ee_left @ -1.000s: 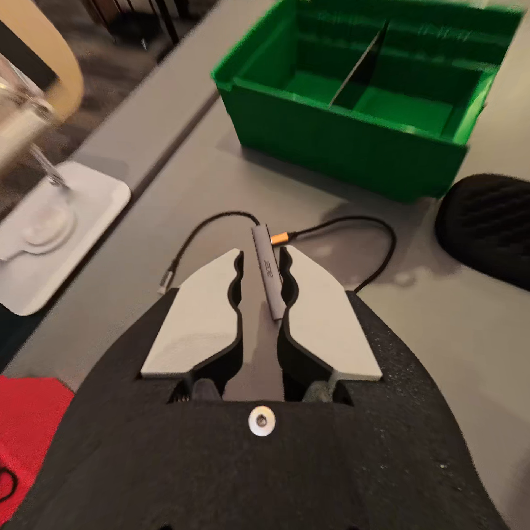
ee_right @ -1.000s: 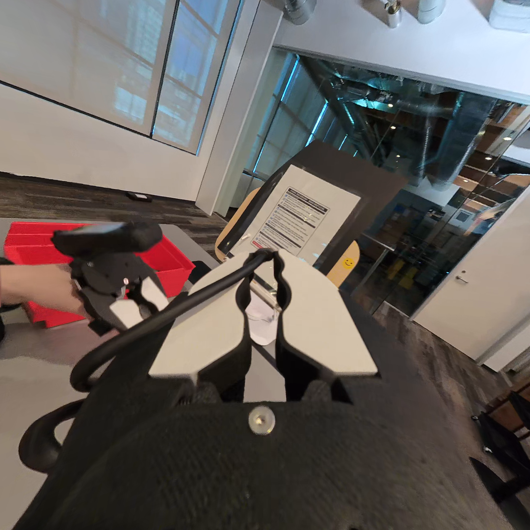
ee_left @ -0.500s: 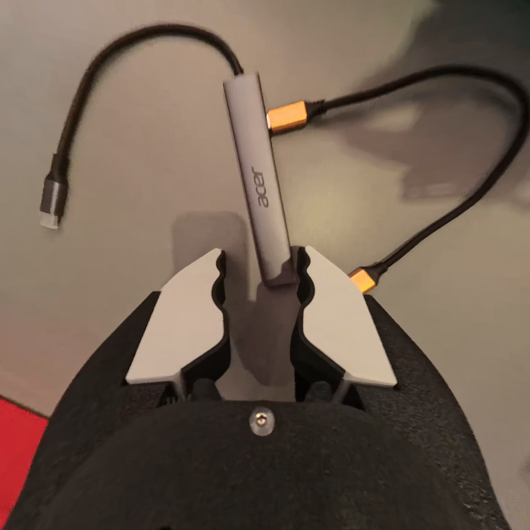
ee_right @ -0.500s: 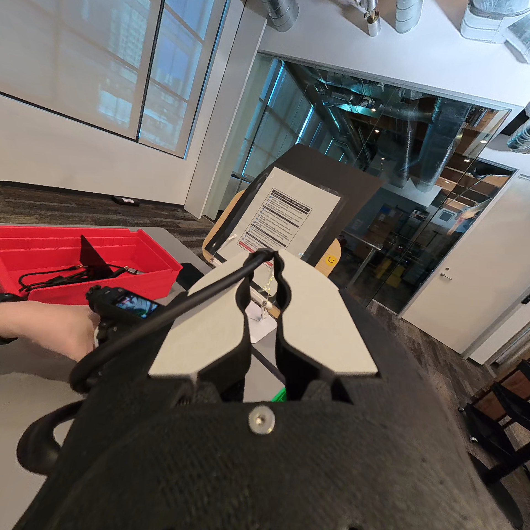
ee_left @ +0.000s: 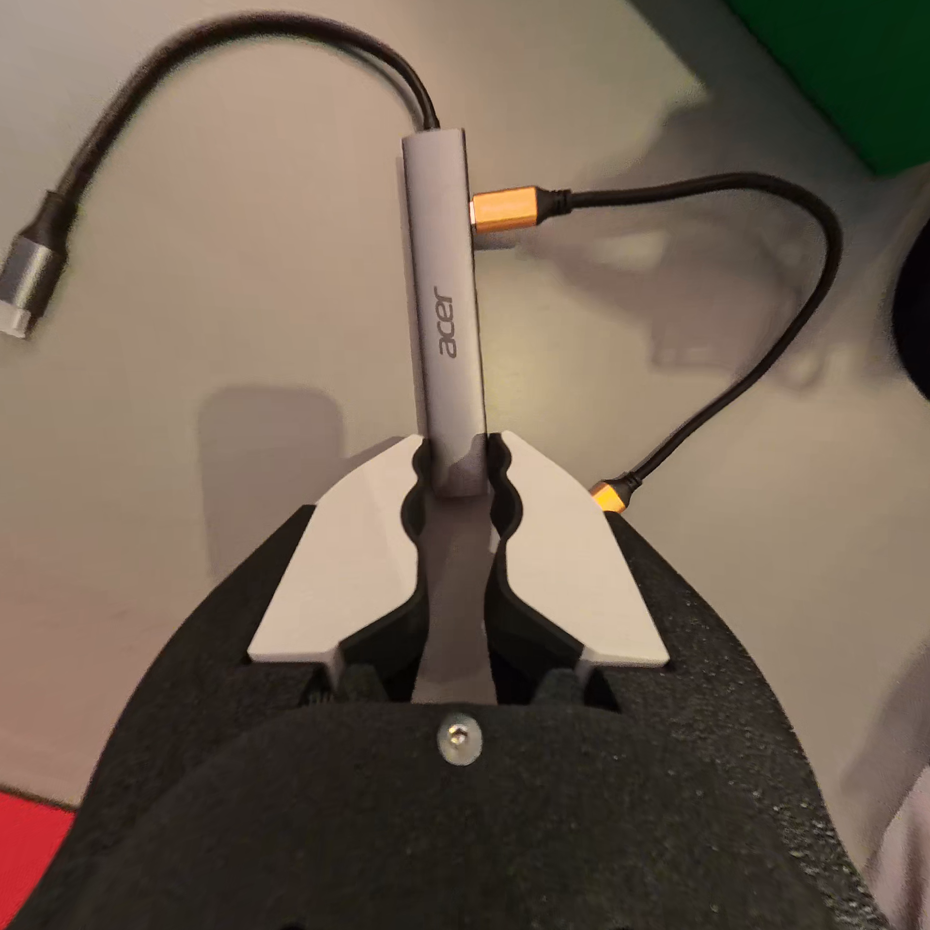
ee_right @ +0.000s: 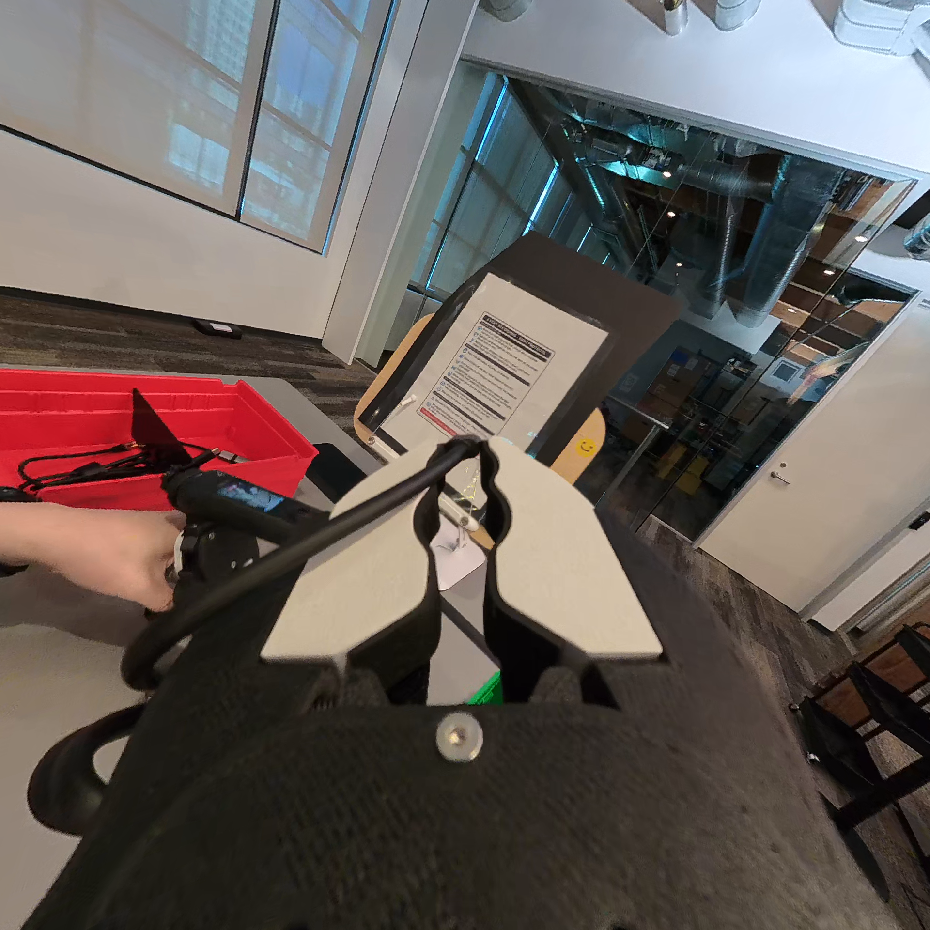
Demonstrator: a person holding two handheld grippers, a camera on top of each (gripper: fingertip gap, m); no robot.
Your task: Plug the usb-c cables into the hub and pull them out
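Observation:
In the left wrist view a grey USB hub (ee_left: 445, 302) lies on the grey table. My left gripper (ee_left: 455, 445) is shut on the hub's near end, one finger on each side. A black cable's orange plug (ee_left: 503, 214) sits in the hub's right side; its other orange plug (ee_left: 609, 495) lies loose by my right finger. The hub's own lead ends in a grey plug (ee_left: 30, 272) at the left. My right gripper (ee_right: 468, 445) is raised above the table, its tips shut on a black cable (ee_right: 302, 543) that loops down to the left.
A green bin (ee_left: 830, 75) stands beyond the hub at the far right, a black object (ee_left: 916, 312) at the right edge. A red bin (ee_right: 251, 417) holding several cables stands at the left, behind a person's hand (ee_right: 100, 553) on the left gripper (ee_right: 216, 533). A sign stand (ee_right: 503, 372) stands ahead.
My left gripper has come down over the hub and its fingers have closed from a wide gap onto the hub's near end. The right gripper still holds its cable and has turned slightly.

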